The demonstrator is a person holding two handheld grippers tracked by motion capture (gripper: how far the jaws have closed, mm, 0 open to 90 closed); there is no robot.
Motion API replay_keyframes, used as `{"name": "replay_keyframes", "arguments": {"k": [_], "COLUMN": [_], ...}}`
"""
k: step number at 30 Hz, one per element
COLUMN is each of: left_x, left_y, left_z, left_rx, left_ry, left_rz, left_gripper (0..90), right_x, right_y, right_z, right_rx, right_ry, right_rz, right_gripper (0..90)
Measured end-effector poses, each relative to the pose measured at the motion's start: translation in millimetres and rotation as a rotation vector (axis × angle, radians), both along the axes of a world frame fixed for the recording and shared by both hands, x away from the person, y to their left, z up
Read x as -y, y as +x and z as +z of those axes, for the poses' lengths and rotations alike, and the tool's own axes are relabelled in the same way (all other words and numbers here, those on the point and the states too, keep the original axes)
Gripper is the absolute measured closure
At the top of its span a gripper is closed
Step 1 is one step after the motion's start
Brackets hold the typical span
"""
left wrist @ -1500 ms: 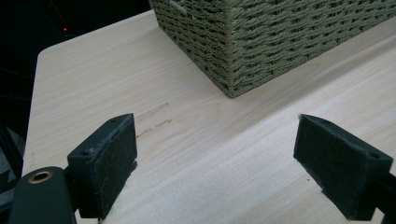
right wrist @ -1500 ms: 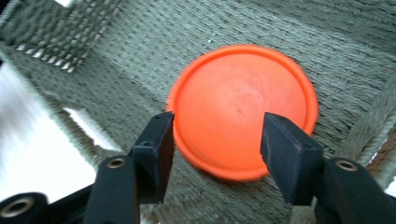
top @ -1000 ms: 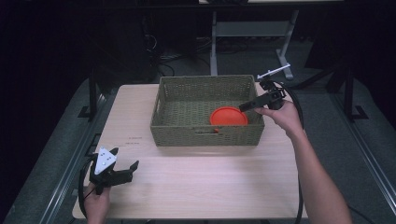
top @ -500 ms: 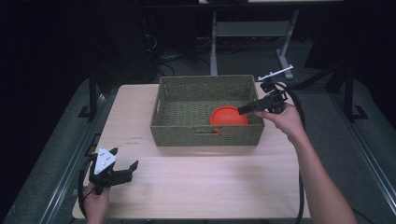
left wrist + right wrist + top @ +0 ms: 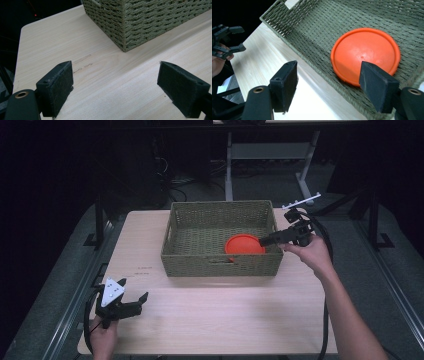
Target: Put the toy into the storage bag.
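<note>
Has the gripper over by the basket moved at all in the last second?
Yes, slightly. The right gripper has drawn back toward the basket's right wall, jaws open above the orange plate's edge.

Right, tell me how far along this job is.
Done: the orange plate lies flat inside the basket. In hand: the right gripper hangs open over the basket's rim, above the plate, holding nothing. The left gripper waits open over the table, apart from the basket. Left: seemingly just pulling the right gripper clear.

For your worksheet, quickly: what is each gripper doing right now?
Left gripper: open, holding nothing.
Right gripper: open, holding nothing, above the orange plate.
</note>
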State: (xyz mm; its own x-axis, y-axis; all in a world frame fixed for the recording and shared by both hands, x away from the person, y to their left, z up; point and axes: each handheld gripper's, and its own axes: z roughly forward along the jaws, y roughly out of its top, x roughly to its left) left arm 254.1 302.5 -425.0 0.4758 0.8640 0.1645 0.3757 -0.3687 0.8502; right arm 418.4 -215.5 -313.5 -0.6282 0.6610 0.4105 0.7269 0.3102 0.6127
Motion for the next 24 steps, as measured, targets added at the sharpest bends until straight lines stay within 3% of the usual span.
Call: {"name": "replay_keyframes", "arguments": {"k": [8,24], "left_x": [0.5,0.8], "left_y": [0.2,-0.6], "left_z": [-0.5,-0.6], "left_rx": [-0.001,0.004], "left_ry": [0.003,-0.003], "left_rz": [0.001,0.003], "left_gripper": [12.8,12.8], "right_x": [14.2,27.8], "right_y": [-21.9,-60.7], "right_z": [-3.8,-8.9], "right_rx": [0.017,0.073], "right_ry": [0.048,0.060], "right_rz": [0.001,0.020], "right_gripper": [30.0,27.3]}}
